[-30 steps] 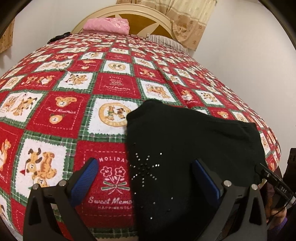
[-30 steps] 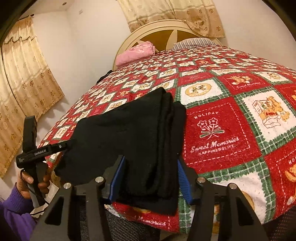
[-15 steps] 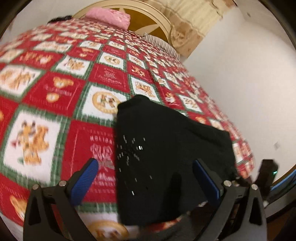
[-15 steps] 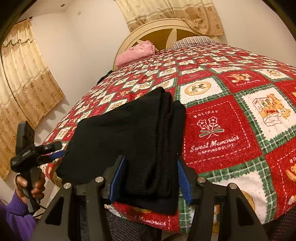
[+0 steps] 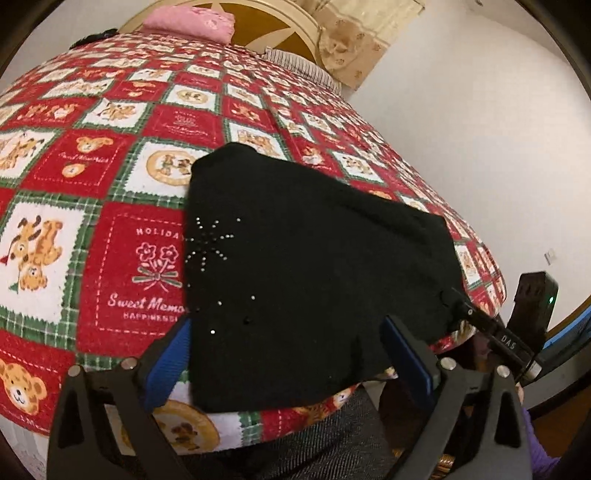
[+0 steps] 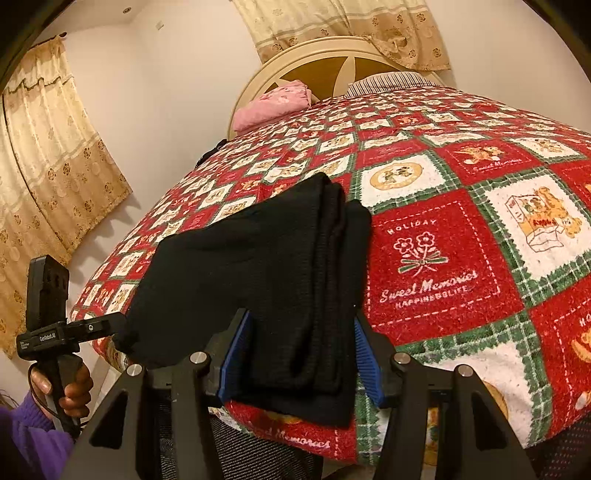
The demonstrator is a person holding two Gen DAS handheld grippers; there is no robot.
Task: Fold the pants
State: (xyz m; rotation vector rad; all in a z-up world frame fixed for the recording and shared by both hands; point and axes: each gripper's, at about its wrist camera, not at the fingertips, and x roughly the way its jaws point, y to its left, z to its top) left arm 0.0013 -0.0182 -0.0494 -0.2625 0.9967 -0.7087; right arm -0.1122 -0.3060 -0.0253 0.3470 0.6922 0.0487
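Observation:
Black pants (image 5: 314,258) lie folded into a flat stack at the near edge of the bed, with a rhinestone star (image 5: 210,240) on the top layer. In the right wrist view the pants (image 6: 240,266) show several stacked layers along their right side. My left gripper (image 5: 286,325) hovers open over the near hem, its blue pads (image 5: 166,365) wide apart. My right gripper (image 6: 301,317) stands open at the bed's edge, its pads straddling the folded stack without pressing it. The left gripper (image 6: 110,326) also shows from the side, its tip at the pants' left corner.
A red, green and white holiday blanket (image 6: 461,258) covers the bed. A pink pillow (image 5: 188,22) and a striped one (image 6: 388,79) lie by the round headboard (image 6: 332,55). Curtains (image 6: 48,177) hang left. A hand in a purple sleeve (image 6: 74,387) holds the left gripper.
The left wrist view swung and tilted, then settled back over the pants' near hem. The pants and the right gripper have not moved.

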